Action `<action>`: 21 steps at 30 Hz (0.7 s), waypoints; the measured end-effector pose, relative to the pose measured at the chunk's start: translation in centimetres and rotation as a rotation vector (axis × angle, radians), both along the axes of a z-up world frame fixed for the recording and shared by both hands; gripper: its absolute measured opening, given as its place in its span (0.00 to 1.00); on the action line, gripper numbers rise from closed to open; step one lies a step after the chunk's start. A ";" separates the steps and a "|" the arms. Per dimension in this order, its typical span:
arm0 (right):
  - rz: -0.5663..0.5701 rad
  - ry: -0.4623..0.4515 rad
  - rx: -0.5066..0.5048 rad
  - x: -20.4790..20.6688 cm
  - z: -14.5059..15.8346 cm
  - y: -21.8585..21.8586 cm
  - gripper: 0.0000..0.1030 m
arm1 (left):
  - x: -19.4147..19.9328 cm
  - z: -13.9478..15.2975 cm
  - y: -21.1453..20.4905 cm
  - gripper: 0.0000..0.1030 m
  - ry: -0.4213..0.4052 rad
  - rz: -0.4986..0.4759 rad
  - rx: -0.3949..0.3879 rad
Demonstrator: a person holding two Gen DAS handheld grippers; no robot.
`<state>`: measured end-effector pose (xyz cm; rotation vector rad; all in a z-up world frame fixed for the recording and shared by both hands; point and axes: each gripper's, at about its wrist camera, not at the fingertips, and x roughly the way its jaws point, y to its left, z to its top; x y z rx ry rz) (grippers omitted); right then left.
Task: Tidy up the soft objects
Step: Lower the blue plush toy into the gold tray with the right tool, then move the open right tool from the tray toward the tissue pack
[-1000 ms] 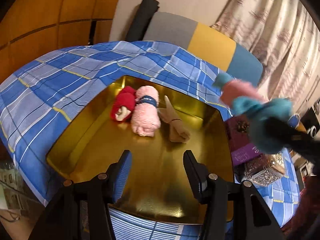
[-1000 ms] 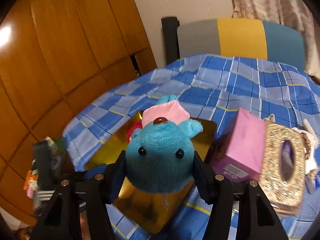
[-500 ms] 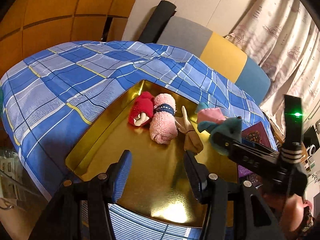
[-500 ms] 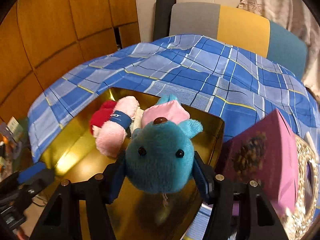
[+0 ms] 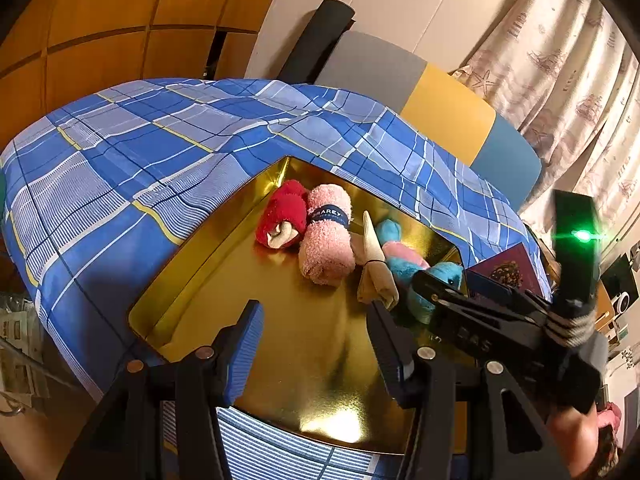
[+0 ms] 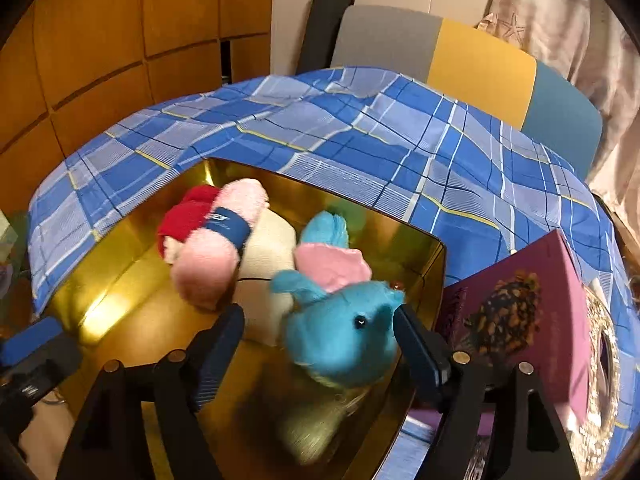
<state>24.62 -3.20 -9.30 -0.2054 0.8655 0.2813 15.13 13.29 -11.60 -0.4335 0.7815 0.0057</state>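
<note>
One gold tray (image 5: 208, 280) is sitting on a blue plaid cloth (image 5: 120, 152). Four soft items are lying in it: one red rolled towel (image 5: 280, 216), one pink rolled towel (image 5: 326, 236), one beige rolled cloth (image 5: 374, 268) and one blue plush toy (image 6: 340, 332). One purple box (image 6: 520, 316) is standing just beside the tray.

The right gripper (image 6: 320, 340) is opening its jaws. The plush toy is sitting between them, touching the right-hand finger and standing clear of the left-hand one, head tilted, beside the beige cloth.

The left gripper (image 5: 316, 336) is hanging released over the tray's bare near floor, grasping nothing.
</note>
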 end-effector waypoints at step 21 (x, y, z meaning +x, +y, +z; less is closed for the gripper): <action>-0.135 -0.197 0.278 -10.6 10.6 -10.6 0.78 | -0.6 0.2 -3.8 0.52 -0.010 -0.115 0.024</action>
